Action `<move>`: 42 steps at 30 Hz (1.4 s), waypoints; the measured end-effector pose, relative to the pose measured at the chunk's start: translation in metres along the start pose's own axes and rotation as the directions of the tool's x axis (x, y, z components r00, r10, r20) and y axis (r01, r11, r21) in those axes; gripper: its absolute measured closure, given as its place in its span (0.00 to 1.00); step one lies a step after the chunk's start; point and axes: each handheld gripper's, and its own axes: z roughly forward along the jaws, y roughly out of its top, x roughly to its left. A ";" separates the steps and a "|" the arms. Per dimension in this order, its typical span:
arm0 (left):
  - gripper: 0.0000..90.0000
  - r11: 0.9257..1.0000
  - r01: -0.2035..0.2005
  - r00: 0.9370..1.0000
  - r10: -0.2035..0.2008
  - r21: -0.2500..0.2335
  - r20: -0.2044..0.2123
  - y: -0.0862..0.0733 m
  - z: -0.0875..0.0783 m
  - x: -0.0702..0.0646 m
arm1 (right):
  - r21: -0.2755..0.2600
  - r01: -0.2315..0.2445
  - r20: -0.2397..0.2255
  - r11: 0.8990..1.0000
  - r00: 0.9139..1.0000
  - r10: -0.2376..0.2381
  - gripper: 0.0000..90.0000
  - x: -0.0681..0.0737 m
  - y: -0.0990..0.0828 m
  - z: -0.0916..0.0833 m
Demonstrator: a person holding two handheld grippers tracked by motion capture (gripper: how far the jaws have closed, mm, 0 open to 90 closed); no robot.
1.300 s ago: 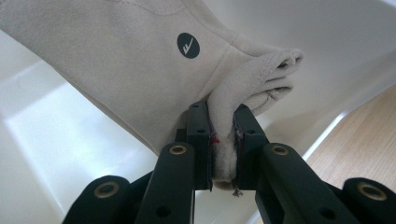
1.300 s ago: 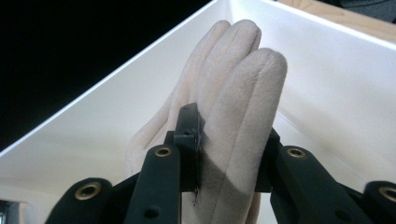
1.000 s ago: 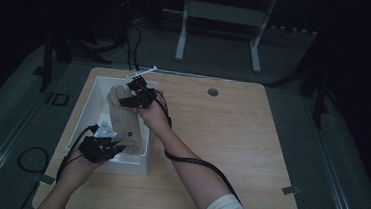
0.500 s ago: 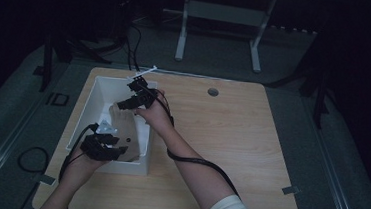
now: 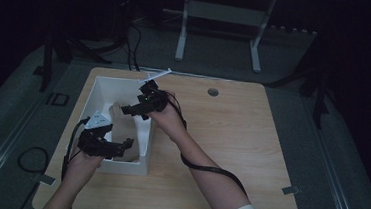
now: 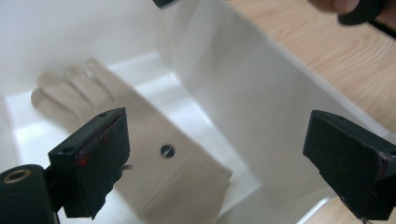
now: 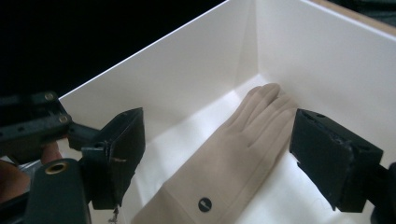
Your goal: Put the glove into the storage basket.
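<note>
Glove lies flat in a white box on the table

The left gripper [image 5: 129,142] and right gripper [image 5: 124,109] hover over the beige glove [image 7: 233,154] inside the box [image 5: 105,85], both sets of fingers just opened wide, gripping nothing.

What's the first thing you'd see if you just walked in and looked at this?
A tan glove lying flat on the bottom of a white box, which sits on the left part of a wooden table. Two black grippers hang over the box with jaws wide open and nothing in them: the left gripper at its near end, the right gripper over the middle. Everything around the table is dark.
</note>
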 end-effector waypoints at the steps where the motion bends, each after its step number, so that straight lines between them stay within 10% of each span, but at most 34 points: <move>1: 0.09 1.000 -0.010 1.000 0.010 -0.001 0.004 0.003 -0.001 -0.004 | -0.006 0.002 -0.002 1.000 1.000 -0.002 0.20 0.000 -0.001 -0.005; 20: 0.09 0.993 -0.097 0.989 0.104 -0.068 0.106 0.046 -0.003 -0.057 | -0.044 0.005 0.054 0.999 0.999 -0.002 0.20 -0.022 -0.044 -0.084; 42: 0.09 0.972 -0.213 0.938 0.232 -0.100 0.259 0.055 0.031 -0.128 | -0.052 0.004 0.081 0.999 0.997 0.000 0.20 -0.038 -0.110 -0.131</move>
